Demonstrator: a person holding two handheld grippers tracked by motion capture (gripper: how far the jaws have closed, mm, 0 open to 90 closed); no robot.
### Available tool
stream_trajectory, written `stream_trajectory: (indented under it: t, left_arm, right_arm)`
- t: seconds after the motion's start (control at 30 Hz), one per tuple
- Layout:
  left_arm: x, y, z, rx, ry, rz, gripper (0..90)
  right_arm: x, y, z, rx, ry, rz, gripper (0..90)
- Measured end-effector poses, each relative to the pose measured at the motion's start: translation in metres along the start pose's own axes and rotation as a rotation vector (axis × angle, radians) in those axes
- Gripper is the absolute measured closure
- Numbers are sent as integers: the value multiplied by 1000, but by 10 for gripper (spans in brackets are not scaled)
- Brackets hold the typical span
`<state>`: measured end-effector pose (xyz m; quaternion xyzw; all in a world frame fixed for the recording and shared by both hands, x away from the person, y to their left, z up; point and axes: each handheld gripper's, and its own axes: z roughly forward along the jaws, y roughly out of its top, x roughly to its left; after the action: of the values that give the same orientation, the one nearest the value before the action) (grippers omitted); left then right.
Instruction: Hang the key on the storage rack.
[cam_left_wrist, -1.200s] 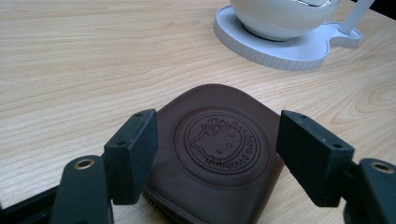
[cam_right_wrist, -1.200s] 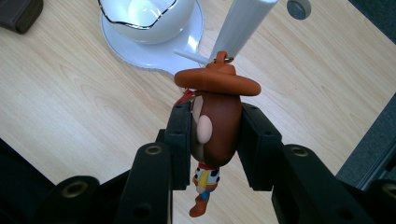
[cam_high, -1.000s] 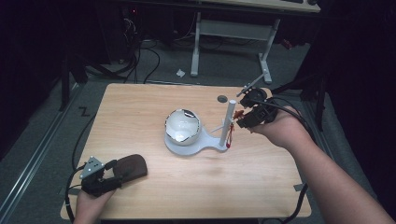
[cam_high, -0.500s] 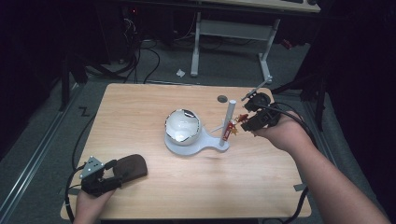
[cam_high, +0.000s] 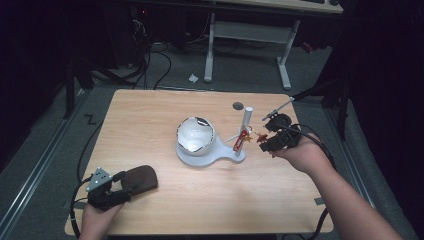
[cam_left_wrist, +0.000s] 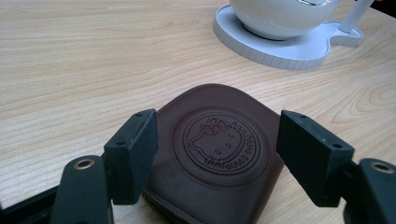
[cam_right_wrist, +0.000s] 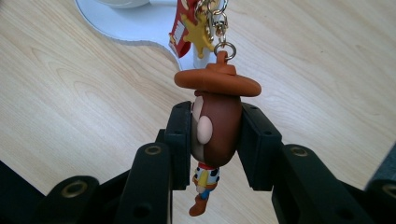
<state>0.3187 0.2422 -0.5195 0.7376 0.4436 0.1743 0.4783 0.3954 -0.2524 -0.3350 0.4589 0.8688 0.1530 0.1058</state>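
Right gripper (cam_right_wrist: 215, 140): clamped on cowboy keychain figure's (cam_right_wrist: 215, 126) head, beside white stand's post (cam_high: 246, 122), toward table's (cam_high: 150, 115) right edge | handling: light, probably rubbery, chain swings; grip head | left gripper (cam_left_wrist: 217, 154): open, straddling brown leather pouch (cam_left_wrist: 212, 149), near-left corner

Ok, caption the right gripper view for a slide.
Right tongs clamp a cowboy keychain figure beside the white stand.

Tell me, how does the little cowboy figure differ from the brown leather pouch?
The cowboy figure is clamped in the right gripper, lifted off the table; the brown pouch lies flat between the left gripper's open jaws. The figure is colourful, with a chain; the pouch is plain brown, stamped with a cat emblem.
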Motion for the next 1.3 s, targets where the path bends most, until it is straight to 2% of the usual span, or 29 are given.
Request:
stream_trajectory:
  t: [0.2, 0.37, 0.43, 0.47, 0.67, 0.9, 1.03, 1.2, 1.27, 1.3]
  left_arm:
    - [0, 0, 0, 2, 1, 2, 295]
    - [0, 0, 0, 0, 1, 0, 295]
    - [1, 0, 0, -1, 1, -1, 295]
    - [0, 0, 0, -1, 0, -3, 295]
    - [1, 0, -1, -3, 1, -4, 295]
    - [1, 0, 0, 0, 1, -1, 295]
    - [2, 1, 0, -2, 10, -2, 294]
    - [11, 1, -6, -21, 25, -34, 305]
    - [14, 1, -8, -24, 32, -46, 308]
    - [16, 1, -9, -25, 37, -52, 308]
  right_arm:
    - [-2, -8, 20, -10, 26, 29, 672]
    - [-4, -10, 40, -50, 58, 42, 672]
    - [-4, -10, 42, -51, 64, 52, 671]
    - [-5, -10, 46, -63, 71, 41, 671]
    - [-7, -11, 59, -92, 72, 76, 627]
    - [-9, -15, 61, -96, 64, 88, 583]
    - [-7, -25, 59, -109, 41, 73, 563]
    - [0, -42, 61, -123, 23, 50, 554]
    - [2, -49, 63, -126, 29, 54, 548]
    - [4, -52, 65, -120, 14, 40, 548]
